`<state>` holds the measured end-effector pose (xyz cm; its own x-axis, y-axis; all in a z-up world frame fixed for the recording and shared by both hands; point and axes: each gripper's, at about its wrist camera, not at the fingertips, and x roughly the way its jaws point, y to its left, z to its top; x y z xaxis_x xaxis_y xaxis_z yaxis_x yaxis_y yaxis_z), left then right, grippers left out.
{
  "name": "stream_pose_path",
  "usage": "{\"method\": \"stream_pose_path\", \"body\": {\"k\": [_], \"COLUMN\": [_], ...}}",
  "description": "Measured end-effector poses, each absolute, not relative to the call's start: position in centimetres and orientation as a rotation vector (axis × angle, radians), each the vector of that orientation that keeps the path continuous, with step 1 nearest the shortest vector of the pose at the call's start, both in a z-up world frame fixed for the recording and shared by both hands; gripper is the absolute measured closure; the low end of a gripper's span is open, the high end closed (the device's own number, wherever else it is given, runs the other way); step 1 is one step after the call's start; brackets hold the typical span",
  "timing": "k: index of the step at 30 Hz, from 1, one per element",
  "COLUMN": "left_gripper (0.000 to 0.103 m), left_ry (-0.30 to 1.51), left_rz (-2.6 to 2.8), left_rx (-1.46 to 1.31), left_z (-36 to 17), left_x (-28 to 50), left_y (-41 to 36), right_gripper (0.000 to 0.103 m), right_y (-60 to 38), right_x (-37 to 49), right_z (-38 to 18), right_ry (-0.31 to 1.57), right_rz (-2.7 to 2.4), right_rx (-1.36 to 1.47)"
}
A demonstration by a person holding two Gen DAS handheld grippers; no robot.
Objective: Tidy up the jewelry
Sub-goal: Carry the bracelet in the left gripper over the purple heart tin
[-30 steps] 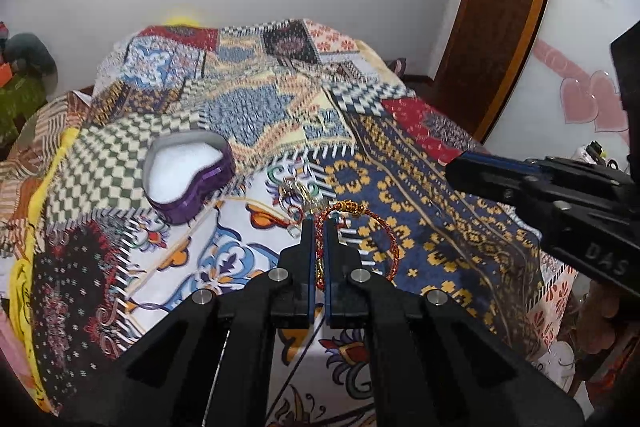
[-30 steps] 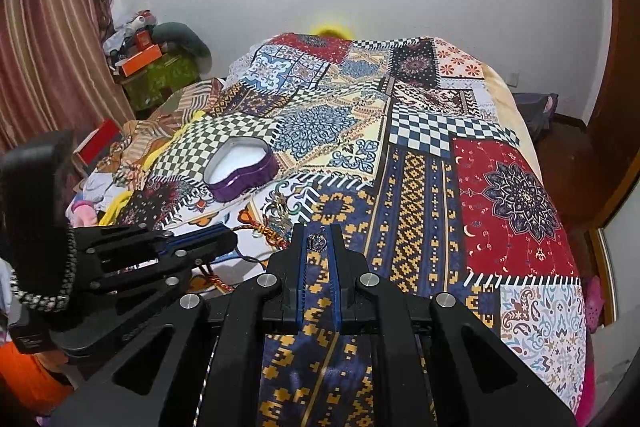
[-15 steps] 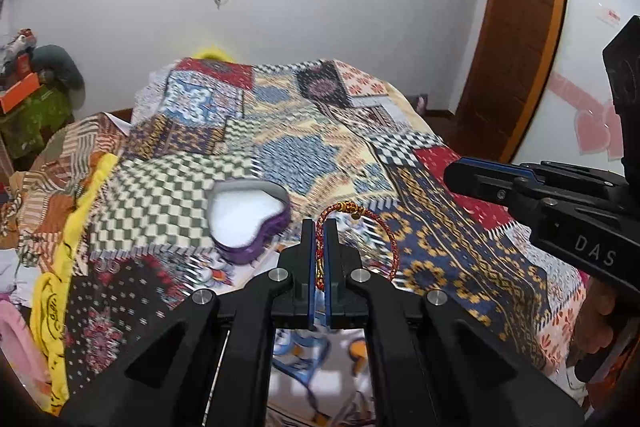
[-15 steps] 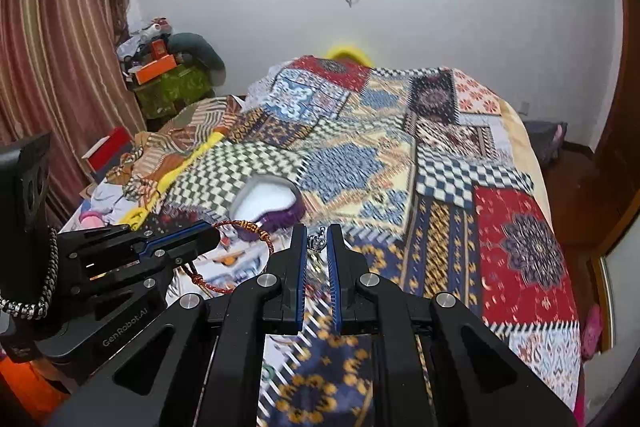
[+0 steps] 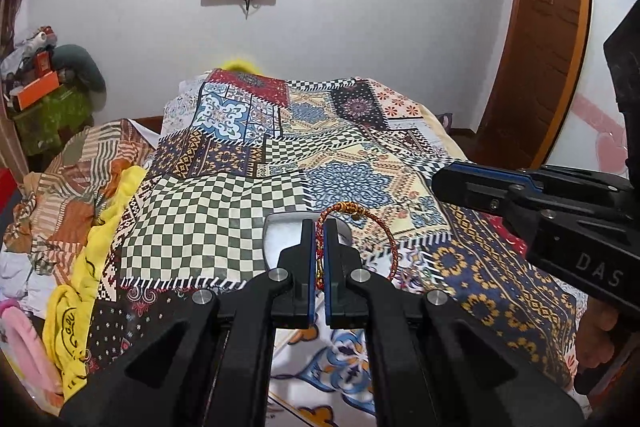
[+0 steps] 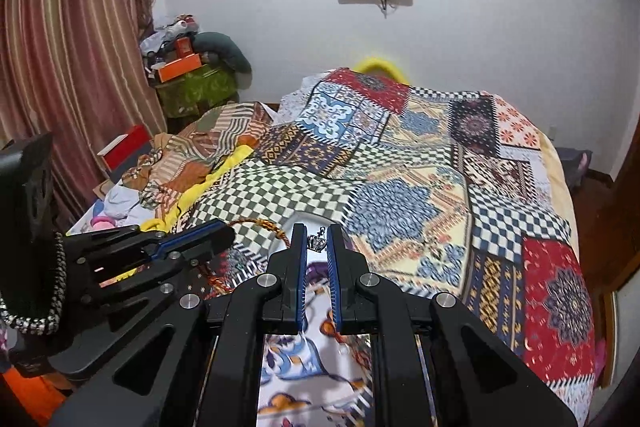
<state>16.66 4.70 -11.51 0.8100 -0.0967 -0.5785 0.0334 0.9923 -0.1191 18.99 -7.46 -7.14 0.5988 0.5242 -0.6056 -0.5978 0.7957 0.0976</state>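
Note:
My left gripper is shut on a red and gold braided bracelet, which loops out to the right of its fingertips; the bracelet also shows in the right wrist view. My right gripper is shut on a small silver pendant pinched at its fingertips. The heart-shaped jewelry box with a white lining lies on the patchwork bedspread just beyond and mostly behind the left fingers; its rim peeks past the right fingers. Both grippers are held above the bed.
The right gripper's body fills the right of the left wrist view. A wooden door stands at the right, a curtain and a cluttered green stand at the left. Loose clothes lie along the bed's left edge.
Both grippers have risen and tilted up, with the bracelet and the pendant still held. The heart box has shifted from the left of the left fingers to right behind them.

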Motion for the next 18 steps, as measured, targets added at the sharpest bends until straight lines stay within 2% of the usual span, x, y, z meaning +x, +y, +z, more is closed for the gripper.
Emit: {"method": "stream_pose_path", "body": {"k": [18], "left_gripper": [0.102], "left_ry": [0.769], "left_rz": [-0.105], "left_rx": [-0.153], "left_z": [-17.4], "left_x": [23.5], "left_y": [7.0], "right_gripper": [0.094], "right_y": [-3.7], "right_x": [24.5], "right_z": [-10.1], "right_ry": [0.775], "right_rz": [0.698], "right_rx": [-0.194]}}
